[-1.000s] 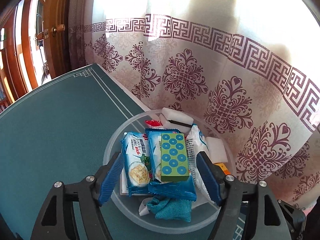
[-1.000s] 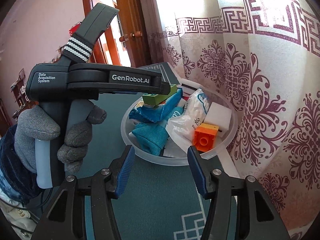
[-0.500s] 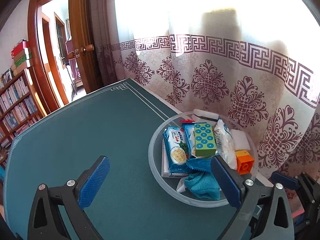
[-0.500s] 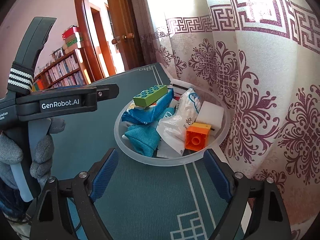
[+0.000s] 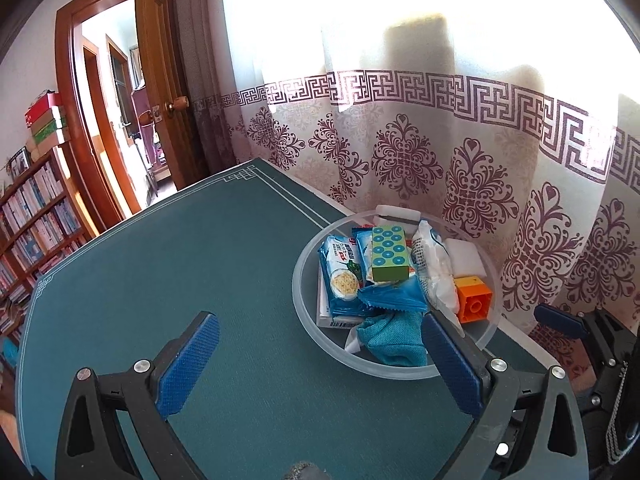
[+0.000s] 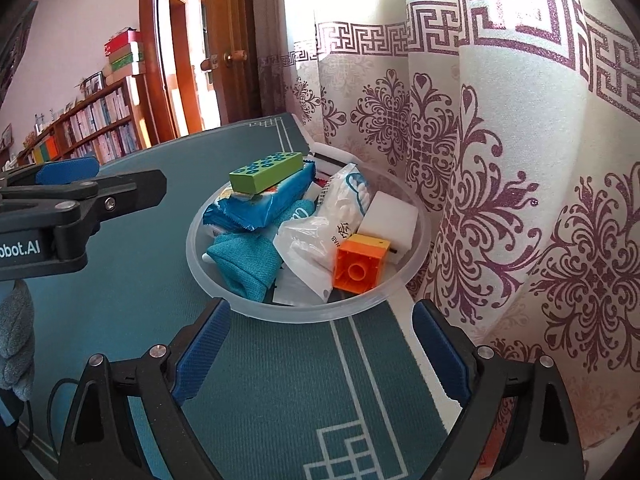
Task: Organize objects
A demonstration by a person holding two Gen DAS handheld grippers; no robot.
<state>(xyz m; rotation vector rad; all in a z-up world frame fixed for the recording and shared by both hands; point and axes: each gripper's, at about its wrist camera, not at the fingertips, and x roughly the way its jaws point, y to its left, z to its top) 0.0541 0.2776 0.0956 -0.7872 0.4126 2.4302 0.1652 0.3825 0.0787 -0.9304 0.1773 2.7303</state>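
Observation:
A clear plastic bowl [image 5: 299,280] stands on the green table mat by the curtain, piled with objects. A green brick with blue dots [image 5: 389,254] lies on top of blue snack packs [image 5: 340,276]. Around them are a teal cloth [image 5: 394,338], a white plastic bag [image 5: 434,272] and an orange brick [image 5: 474,300]. My left gripper [image 5: 318,324] is open wide just short of the bowl, holding nothing. My right gripper [image 6: 322,312] sits at the bowl's [image 6: 196,248] near rim; its jaws are opening and nothing is between them. The orange brick [image 6: 360,266] lies closest to it.
A patterned curtain [image 6: 500,200] hangs right behind the bowl at the table's edge. A white sponge block [image 6: 392,216] lies in the bowl at the back. Green mat [image 5: 180,264] stretches left of the bowl. A gloved hand [image 6: 16,344] grips the left tool. Bookshelves and a door stand beyond.
The left gripper opened, left the green brick on the pile and drew back from the bowl to the left. The right gripper's jaws spread wide while it stayed in place.

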